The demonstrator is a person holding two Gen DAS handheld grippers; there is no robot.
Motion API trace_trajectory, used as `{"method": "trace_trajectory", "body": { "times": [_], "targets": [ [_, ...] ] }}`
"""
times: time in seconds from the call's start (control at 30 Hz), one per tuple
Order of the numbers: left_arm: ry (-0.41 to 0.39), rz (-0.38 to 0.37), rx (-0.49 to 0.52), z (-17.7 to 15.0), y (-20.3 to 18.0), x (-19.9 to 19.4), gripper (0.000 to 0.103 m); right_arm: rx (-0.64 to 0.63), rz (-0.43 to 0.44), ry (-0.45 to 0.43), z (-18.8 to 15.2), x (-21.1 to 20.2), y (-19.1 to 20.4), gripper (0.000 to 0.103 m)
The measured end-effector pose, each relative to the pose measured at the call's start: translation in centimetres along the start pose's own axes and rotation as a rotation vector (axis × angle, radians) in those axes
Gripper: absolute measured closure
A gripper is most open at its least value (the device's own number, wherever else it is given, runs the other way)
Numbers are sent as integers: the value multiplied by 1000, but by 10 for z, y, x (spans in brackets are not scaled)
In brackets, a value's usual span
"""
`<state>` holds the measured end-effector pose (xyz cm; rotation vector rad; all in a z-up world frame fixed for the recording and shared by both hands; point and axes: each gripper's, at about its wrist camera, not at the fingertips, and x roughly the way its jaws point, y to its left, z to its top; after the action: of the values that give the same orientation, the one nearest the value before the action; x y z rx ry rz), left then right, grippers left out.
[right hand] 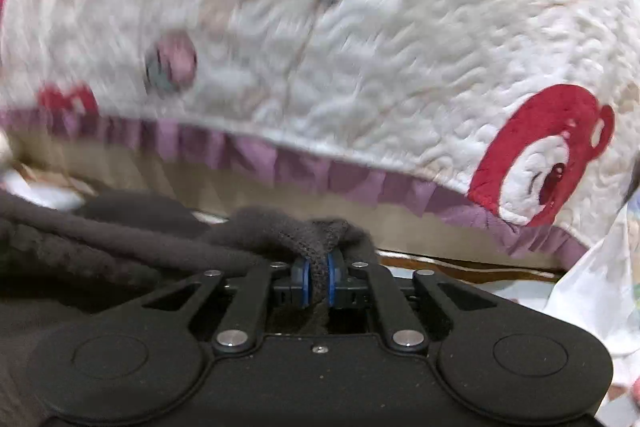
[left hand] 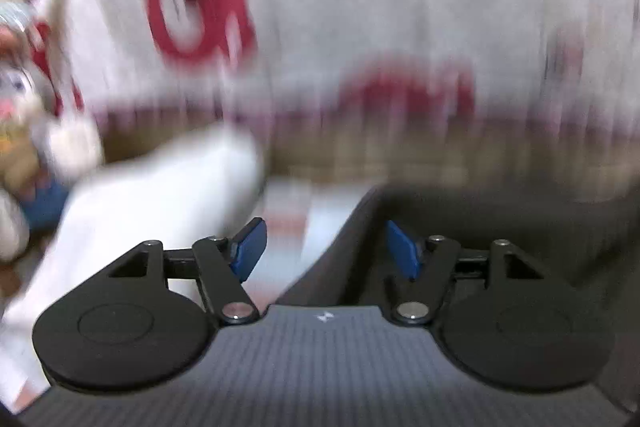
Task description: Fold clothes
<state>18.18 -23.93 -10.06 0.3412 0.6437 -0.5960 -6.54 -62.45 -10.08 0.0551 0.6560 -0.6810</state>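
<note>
A dark grey knitted garment (right hand: 100, 239) lies bunched low in the right wrist view. My right gripper (right hand: 318, 283) is shut on a fold of it, with cloth squeezed between the blue pads (right hand: 306, 283). In the blurred left wrist view my left gripper (left hand: 322, 247) is open and empty, its blue pads (left hand: 250, 247) wide apart. The same dark garment (left hand: 500, 227) shows just right of and behind its right finger. A white cloth (left hand: 160, 211) lies under its left finger.
A white quilted blanket (right hand: 360, 47) with red bear prints and a purple ruffle fills the back of both views (left hand: 360, 7). A stuffed toy (left hand: 24, 131) sits at the far left. A pale printed sheet (right hand: 600, 287) lies at the right.
</note>
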Motion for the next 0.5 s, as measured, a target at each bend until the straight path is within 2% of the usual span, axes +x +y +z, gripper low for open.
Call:
{"method": "trace_trajectory", "body": {
  "times": [0.03, 0.07, 0.1, 0.13, 0.17, 0.37, 0.43, 0.5],
  "targets": [
    [58, -5, -10, -14, 4, 6, 39, 34, -17, 48, -6, 5, 5, 80],
    [103, -15, -26, -25, 10, 9, 40, 72, -27, 92, -13, 8, 9, 75],
    [135, -32, -51, -33, 17, 9, 40, 128, 7, 106, -23, 0, 10, 67],
    [167, -48, -75, -41, 23, 9, 40, 184, 41, 119, -34, -8, 11, 54],
    [189, -56, -93, -46, 29, 10, 39, 241, 75, 133, -45, -16, 12, 50],
    [201, -24, -125, -44, 42, 15, 37, 481, 328, 309, -109, -63, 23, 49],
    [217, -10, -135, -45, 45, 17, 37, 542, 363, 347, -120, -75, 29, 49],
    [235, 7, -144, -48, 47, 19, 37, 552, 389, 375, -128, -83, 41, 49]
  ]
}}
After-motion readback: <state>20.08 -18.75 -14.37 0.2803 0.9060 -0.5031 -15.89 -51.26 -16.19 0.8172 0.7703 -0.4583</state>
